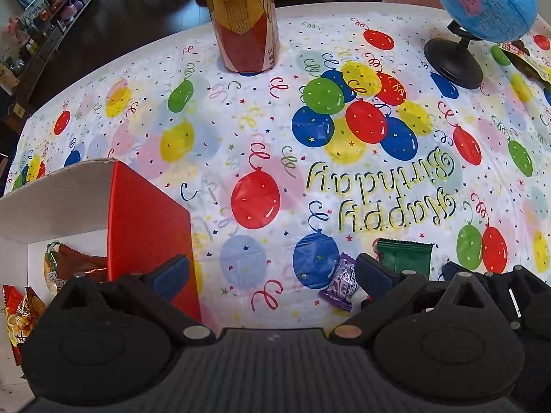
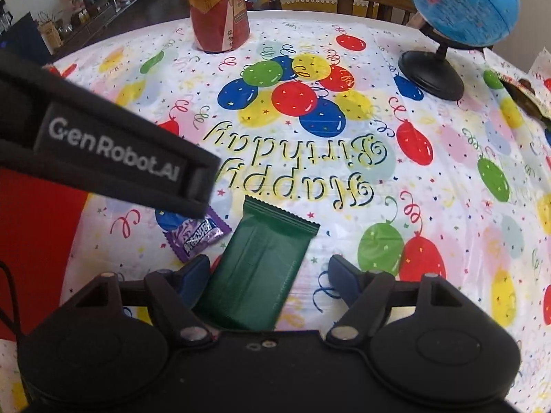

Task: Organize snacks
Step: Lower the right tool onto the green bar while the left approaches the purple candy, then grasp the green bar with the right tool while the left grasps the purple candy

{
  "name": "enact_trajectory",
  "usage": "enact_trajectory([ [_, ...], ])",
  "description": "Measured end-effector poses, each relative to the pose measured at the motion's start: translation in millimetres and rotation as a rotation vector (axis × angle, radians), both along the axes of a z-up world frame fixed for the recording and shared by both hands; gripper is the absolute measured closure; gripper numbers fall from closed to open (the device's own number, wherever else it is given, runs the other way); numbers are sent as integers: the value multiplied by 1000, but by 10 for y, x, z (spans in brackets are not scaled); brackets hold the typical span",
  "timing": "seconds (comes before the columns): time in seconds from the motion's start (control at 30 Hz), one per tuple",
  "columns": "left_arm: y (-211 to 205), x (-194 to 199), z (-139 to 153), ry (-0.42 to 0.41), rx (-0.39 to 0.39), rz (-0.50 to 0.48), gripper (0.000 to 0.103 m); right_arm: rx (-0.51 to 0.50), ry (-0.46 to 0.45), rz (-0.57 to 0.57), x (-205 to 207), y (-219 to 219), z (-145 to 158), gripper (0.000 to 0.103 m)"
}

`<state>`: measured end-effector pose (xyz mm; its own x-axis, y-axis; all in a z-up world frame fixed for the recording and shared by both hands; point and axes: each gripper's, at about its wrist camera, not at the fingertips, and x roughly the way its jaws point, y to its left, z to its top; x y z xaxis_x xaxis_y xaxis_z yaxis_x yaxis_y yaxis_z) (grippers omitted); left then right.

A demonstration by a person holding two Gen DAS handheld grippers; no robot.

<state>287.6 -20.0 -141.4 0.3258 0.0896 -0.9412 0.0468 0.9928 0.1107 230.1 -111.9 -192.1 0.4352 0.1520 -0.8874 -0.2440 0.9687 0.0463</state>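
Observation:
A red box [image 1: 148, 227] with a white inside stands at the left and holds several snack packets [image 1: 69, 265]. My left gripper [image 1: 272, 275] is open and empty, its left finger by the box's red wall, its right finger next to a purple candy [image 1: 341, 284]. A green packet [image 1: 404, 256] lies just beyond it. In the right wrist view the green packet [image 2: 258, 268] lies flat between the open fingers of my right gripper [image 2: 268, 275], close to the left finger. The purple candy [image 2: 198, 235] lies left of it, partly under the left gripper's body [image 2: 103, 151].
A balloon-print birthday cloth [image 1: 344, 172] covers the table. A tall red-and-yellow can [image 1: 244, 17] stands at the far middle. A blue globe [image 1: 482, 0] on a black stand is at the far right, with another packet [image 1: 527, 62] beside it. The red box's side [image 2: 38, 241] fills the left.

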Motion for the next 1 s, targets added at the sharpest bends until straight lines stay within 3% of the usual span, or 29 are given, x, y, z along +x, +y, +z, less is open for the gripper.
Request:
enact_trajectory([
  [0.07,0,-7,0,1,-1,-1,1,-30,-13,15,-23,22,3,41],
  [0.13,-2,-15,-1,3,-4,-4,1,-27,-22,28,-47,-3,18,56],
  [0.43,-239,-147,-2,-2,-24,-71,1,37,-1,-19,-134,-452,105,58],
  [0.57,-369,-151,-98,-1,-34,-122,1,86,-8,-52,-209,-691,200,57],
  [0.67,-328,-109,-207,25,-59,-102,2,123,-5,-75,-276,-825,252,57],
  [0.93,-179,-23,-418,87,-132,-64,34,173,-12,-105,-391,-935,310,57],
  [1.0,-191,-22,-407,75,-138,-69,34,182,-8,-113,-409,-953,309,57],
])
